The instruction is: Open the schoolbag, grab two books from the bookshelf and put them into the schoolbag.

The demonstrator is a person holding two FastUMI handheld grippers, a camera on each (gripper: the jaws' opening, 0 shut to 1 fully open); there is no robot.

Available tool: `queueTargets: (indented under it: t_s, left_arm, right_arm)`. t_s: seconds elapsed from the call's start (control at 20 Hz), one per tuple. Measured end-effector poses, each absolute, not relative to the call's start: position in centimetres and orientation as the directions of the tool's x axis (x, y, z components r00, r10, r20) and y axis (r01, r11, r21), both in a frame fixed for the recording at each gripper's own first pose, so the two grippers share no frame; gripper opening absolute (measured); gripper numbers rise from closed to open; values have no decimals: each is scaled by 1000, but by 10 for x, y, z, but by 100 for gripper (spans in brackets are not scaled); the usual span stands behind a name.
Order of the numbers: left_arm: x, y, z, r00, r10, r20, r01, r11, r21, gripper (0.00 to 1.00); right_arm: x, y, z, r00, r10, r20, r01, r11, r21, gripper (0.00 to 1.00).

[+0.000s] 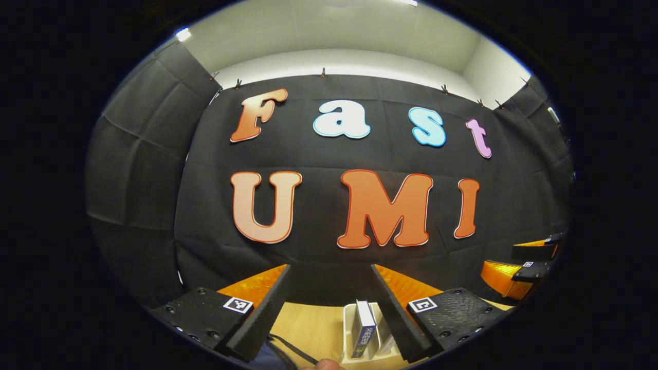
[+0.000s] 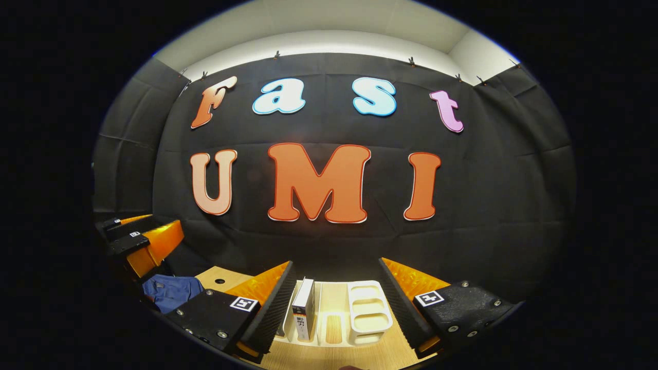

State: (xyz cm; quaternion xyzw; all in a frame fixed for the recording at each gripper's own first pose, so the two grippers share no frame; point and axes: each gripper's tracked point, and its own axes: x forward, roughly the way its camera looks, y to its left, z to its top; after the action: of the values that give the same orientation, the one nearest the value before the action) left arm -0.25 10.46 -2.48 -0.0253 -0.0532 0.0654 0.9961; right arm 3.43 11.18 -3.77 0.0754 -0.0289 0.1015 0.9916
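In the left gripper view, my left gripper (image 1: pixel 330 270) is held open above the wooden table (image 1: pixel 308 324), nothing between its fingers. Below it, a blue and white book (image 1: pixel 364 329) stands upright in a white bookshelf rack (image 1: pixel 349 321). A dark blue corner of the schoolbag (image 1: pixel 264 355), with a strap, lies at the lower left. In the right gripper view, my right gripper (image 2: pixel 336 263) is open and empty too, over the white rack (image 2: pixel 367 308). A book (image 2: pixel 304 307) stands in the rack's left slot. The blue schoolbag (image 2: pixel 172 290) lies to the left on the table.
The black cloth wall closes off the back and sides. The right gripper (image 1: pixel 501 259) appears at the far right of the left gripper view, the left gripper (image 2: pixel 164 226) at the far left of the right gripper view. A small round hole (image 2: pixel 220 281) marks the tabletop near the schoolbag.
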Motion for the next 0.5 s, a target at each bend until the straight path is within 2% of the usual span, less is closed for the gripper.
queueTargets:
  t_s: [0.05,0.2,0.5]
  left_arm:
    - [0,107,-17,985,125,121,-119,991,-56,96]
    - [7,121,-18,984,139,115,-132,989,-66,93]
    - [-9,115,-53,988,151,29,-149,987,-52,95]
  right_arm:
    - [35,112,-34,977,195,83,-205,968,145,95]
    - [39,115,-28,976,194,100,-207,968,142,95]
    - [32,124,-50,972,228,63,-235,962,139,95]
